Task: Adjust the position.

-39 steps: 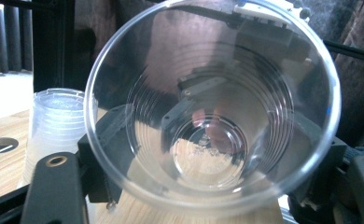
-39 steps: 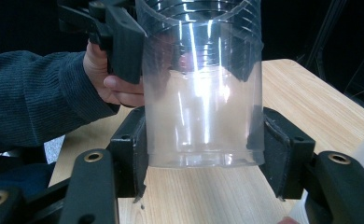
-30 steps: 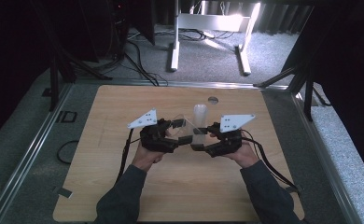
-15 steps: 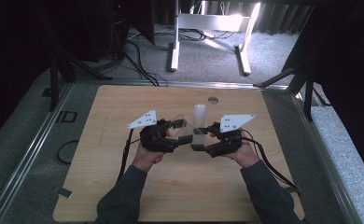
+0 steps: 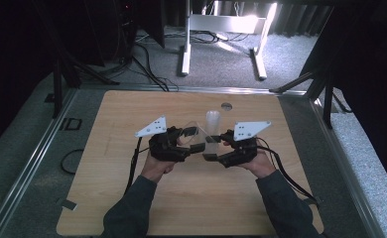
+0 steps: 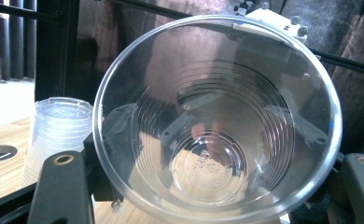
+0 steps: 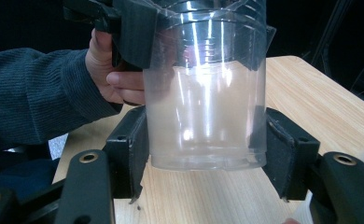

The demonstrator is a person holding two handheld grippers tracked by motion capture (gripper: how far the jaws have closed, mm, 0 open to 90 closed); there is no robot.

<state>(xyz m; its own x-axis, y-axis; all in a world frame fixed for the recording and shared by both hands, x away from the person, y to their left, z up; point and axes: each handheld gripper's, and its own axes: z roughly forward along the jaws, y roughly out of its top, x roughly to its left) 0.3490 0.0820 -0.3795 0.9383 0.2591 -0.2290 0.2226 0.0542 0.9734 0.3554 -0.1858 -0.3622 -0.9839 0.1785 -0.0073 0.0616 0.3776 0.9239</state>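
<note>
A: Where is the clear, ribbed plastic cup (image 5: 197, 135) right now?

B: It lies on its side in the air between your two grippers, just above the middle of the light wooden desk (image 5: 132, 203). In the left gripper view its wide mouth (image 6: 217, 116) faces you; in the right gripper view you see its flat base end (image 7: 207, 121).

A: What are my left fingers doing?

B: Your left gripper (image 5: 189, 140) has its fingers on the rim end of the cup. In the right gripper view one of them (image 7: 136, 30) lies against the upper wall at about 10 o'clock. They have just been closing with the cup between them, so read them as grasping the cup.

A: And the right?

B: Your right gripper (image 5: 210, 148) brackets the base end. Its fingers (image 7: 132, 156) sit at 8 and 4 o'clock of the cup, and the right-hand one shows a small gap. They have just been opening, so they are released around the cup.

A: Anything else close by?

B: A stack of clear plastic cups (image 5: 213, 122) stands upright on the desk at 12 o'clock of your grippers, near a small round hole in the desk (image 5: 226, 105).
</note>
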